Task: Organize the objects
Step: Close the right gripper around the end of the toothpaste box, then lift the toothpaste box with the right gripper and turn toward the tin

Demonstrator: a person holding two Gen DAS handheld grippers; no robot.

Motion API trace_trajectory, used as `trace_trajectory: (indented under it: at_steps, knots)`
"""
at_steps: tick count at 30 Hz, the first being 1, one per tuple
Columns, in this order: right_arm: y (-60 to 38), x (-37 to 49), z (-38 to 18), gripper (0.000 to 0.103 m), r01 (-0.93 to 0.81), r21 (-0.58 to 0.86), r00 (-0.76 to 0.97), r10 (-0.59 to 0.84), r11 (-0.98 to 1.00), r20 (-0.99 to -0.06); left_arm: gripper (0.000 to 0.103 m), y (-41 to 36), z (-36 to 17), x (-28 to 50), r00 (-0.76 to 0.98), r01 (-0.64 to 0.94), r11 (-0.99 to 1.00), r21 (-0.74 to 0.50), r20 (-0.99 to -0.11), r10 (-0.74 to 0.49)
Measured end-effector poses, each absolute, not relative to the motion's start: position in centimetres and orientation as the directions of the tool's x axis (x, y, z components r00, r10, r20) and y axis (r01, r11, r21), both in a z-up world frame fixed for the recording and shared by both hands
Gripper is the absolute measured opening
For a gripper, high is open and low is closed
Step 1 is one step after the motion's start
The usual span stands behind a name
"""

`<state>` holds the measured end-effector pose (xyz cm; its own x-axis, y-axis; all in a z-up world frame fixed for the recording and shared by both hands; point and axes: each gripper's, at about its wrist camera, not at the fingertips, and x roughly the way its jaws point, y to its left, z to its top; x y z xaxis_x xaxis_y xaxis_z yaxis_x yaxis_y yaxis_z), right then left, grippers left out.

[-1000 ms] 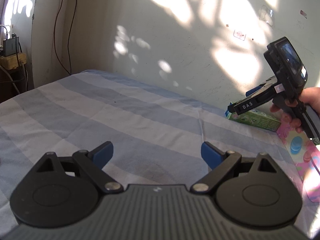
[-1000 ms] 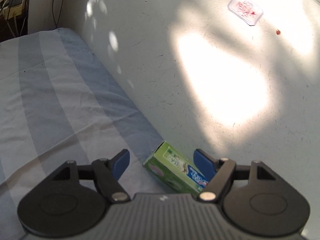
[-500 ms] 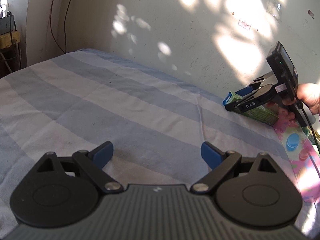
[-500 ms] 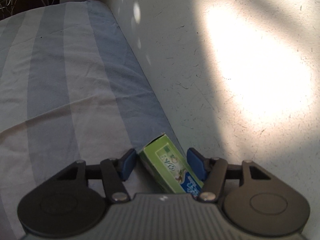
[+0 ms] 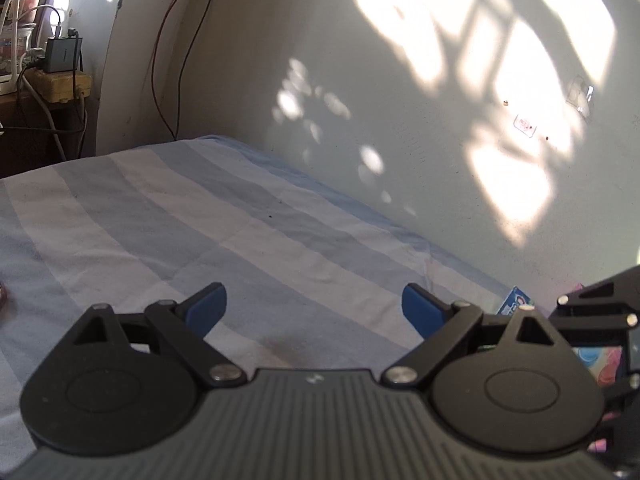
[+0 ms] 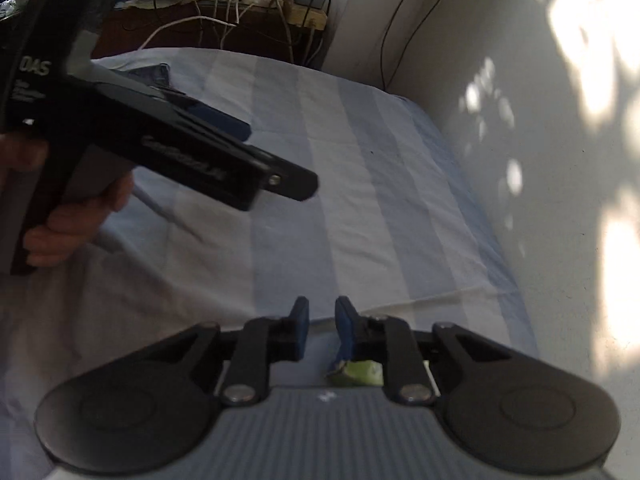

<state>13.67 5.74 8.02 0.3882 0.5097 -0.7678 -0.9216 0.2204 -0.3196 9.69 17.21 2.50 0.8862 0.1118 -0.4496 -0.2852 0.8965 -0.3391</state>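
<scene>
Left gripper point(image 5: 314, 300): jaws spread wide, nothing between the blue pads, only striped bedsheet point(image 5: 180, 216) below. In the right wrist view the same tool sits at far left, gripped by a hand point(image 6: 76, 216), pointing right across the bed.

Right gripper point(image 6: 322, 322): jaws have just been closing and now stand at their narrowest, a slim gap left between the pads. The green box point(image 6: 356, 374) shows only as a small crumpled green patch low behind the right finger, close to the gripper body. It looks pinched deep in the jaws, though the linkage covers most of it, so the contact faces cannot be confirmed.

Key relation: the box lies right of the gripper's centre line and very near its body, not out at the pad tips. Its long axis cannot be read here. The right hand is plainly the nearer one; the left gripper stands well apart to the left.

In the left wrist view a blue-and-white box end point(image 5: 516, 300) peeks out near the wall point(image 5: 400, 80) at right, cut off by the right tool's black frame. Pink patterned fabric point(image 5: 600, 364) beside it is mostly hidden.
</scene>
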Motion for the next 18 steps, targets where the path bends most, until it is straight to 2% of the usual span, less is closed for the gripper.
trace_trajectory:
  at_steps: [1, 2, 3, 5, 7, 9, 12, 15, 18]
  knots:
    - [5.6, 11.7, 8.1, 0.035, -0.911, -0.344, 0.413, 0.534, 0.229, -0.737, 0.096, 17.4, 2.6, 9.6, 0.890, -0.281, 0.892, -0.354, -0.443, 0.104]
    - [5.2, 10.3, 8.3, 0.060, -0.898, -0.360, 0.440, 0.551, 0.253, -0.709, 0.096, 17.5, 2.6, 9.6, 0.893, -0.275, 0.891, -0.362, -0.439, 0.097]
    - [4.5, 9.4, 8.6, 0.071, -0.885, -0.364, 0.465, 0.570, 0.289, -0.677, 0.096, 17.5, 2.6, 9.6, 0.895, -0.261, 0.892, -0.369, -0.438, 0.080]
    - [2.7, 9.4, 9.3, 0.073, -0.848, -0.316, 0.522, 0.572, 0.425, -0.632, 0.096, 17.2, 2.4, 9.9, 0.898, -0.198, 0.896, -0.399, -0.441, 0.002]
    - [0.4, 11.5, 10.0, 0.083, -0.746, -0.259, 0.628, 0.518, 0.614, -0.581, 0.096, 16.7, 2.0, 10.6, 0.885, -0.112, 0.882, -0.457, -0.450, -0.121]
    - [-1.8, 14.7, 10.7, 0.083, -0.607, -0.171, 0.711, 0.434, 0.776, -0.554, 0.095, 16.1, 1.6, 11.2, 0.862, -0.047, 0.856, -0.515, -0.454, -0.226]
    - [-5.0, 22.0, 10.7, 0.080, -0.427, 0.056, 0.712, 0.373, 0.903, -0.595, 0.095, 14.9, 1.0, 11.9, 0.827, 0.049, 0.805, -0.592, -0.428, -0.365]
    - [-6.3, 26.5, 10.2, 0.077, -0.326, 0.110, 0.712, 0.320, 0.939, -0.625, 0.095, 14.6, 0.5, 12.4, 0.817, 0.067, 0.768, -0.637, -0.408, -0.409]
    - [-5.9, 30.4, 8.2, 0.067, -0.271, 0.182, 0.668, 0.321, 0.945, -0.671, 0.094, 14.9, 0.0, 12.7, 0.817, 0.047, 0.750, -0.660, -0.407, -0.410]
